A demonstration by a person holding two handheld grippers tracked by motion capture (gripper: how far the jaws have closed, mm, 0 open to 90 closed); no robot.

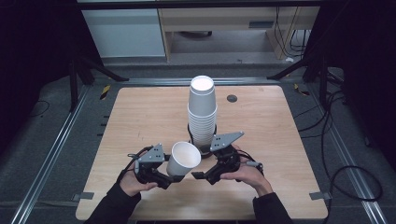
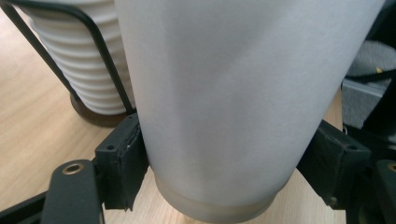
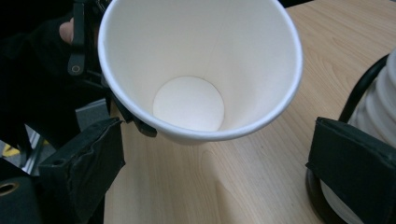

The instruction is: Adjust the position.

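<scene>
- Just inside the near edge of the bench, about midway along it, a single white paper cup (image 1: 183,158) is held clear of the wood, tipped so its open mouth faces the person's right side
- The left gripper (image 1: 161,173) is clamped on the cup: in the left gripper view both black pads (image 2: 122,161) press the wall low down, just above the base ring
- The right gripper (image 1: 201,175) stands wide and holds nothing; its camera looks straight into the cup's mouth, with the rim between and beyond its jaws
- Just behind the cup, near the bench's middle, a tall stack of cups (image 1: 202,112) stands mouth-down in a black wire holder (image 2: 100,56) on a dark round base
- The step in hand appears to be passing or steadying the loose cup between the two claws; to do it well, I would bring the right claw square onto the rim or upper wall and close gently, since thin paper will likely buckle, and loosen the left grip only once the right one is firm
- Keeping the cup off the stack during the move should avoid toppling it
- The bench (image 1: 140,116) is pale wood with rounded corners and a small dark disc (image 1: 232,98) near its far edge
- Around it lie grey floor, metal rails, trailing cables and pale cabinets at the back
</scene>
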